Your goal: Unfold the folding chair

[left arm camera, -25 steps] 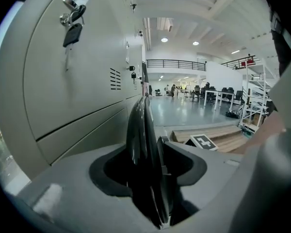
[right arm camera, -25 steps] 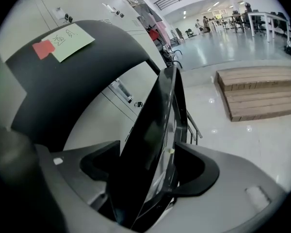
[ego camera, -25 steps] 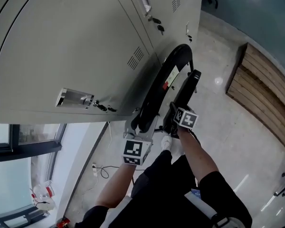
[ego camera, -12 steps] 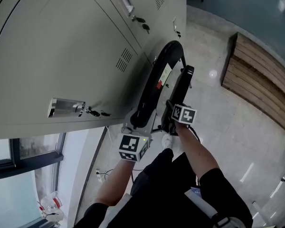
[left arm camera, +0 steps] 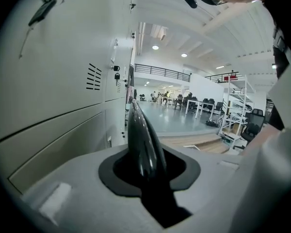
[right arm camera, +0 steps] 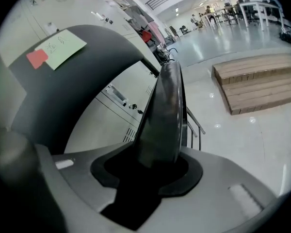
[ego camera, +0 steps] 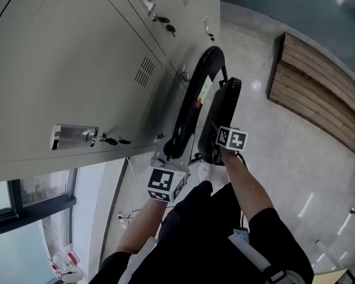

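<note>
Closing both tongs on a black folding chair, folded flat and propped on end against tall grey lockers on a pale glossy floor. Taking the near end of the curved backrest panel with the left gripper, right beside the locker fronts. Seen along those jaws as a glossy black edge standing upright in the slot, filling the narrowed gap, with the pads drawing in against either side. Taking the near end of the seat panel with the right gripper, just beside the left one. Seen along those jaws as a thicker dark slab, likewise filling the gap as the jaws come together on it. Beside that slab, the backrest with a green note and a red sticker. Off to the right on the floor, well apart from the chair, a low wooden platform.
</note>
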A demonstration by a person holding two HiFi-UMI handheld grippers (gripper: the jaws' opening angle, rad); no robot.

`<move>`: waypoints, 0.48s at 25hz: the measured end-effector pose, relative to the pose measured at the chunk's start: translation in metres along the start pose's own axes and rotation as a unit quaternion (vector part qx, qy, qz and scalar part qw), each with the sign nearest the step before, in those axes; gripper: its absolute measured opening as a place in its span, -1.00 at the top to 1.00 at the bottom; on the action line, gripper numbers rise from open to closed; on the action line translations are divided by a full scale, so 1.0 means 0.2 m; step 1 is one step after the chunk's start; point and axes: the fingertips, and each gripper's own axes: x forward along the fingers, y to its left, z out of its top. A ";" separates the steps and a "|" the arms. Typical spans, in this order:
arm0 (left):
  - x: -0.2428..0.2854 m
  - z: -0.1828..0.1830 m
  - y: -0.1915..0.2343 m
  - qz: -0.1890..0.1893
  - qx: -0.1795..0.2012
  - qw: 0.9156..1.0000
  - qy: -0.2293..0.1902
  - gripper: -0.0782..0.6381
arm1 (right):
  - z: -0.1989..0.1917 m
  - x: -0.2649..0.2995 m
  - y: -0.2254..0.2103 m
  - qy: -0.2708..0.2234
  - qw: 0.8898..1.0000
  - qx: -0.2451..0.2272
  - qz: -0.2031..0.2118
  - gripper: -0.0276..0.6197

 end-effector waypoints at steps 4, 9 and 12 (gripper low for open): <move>0.00 -0.03 0.08 0.033 -0.004 0.999 0.006 0.50 | -0.01 -0.08 -0.14 -0.016 0.999 0.026 0.020 0.44; 0.03 -0.09 0.07 0.055 0.002 0.998 0.026 0.46 | -0.03 -0.19 -0.37 -0.028 0.998 0.045 0.037 0.39; 0.04 -0.12 0.05 0.076 0.018 0.996 0.042 0.42 | -0.05 -0.25 -0.50 -0.034 0.998 0.047 0.029 0.34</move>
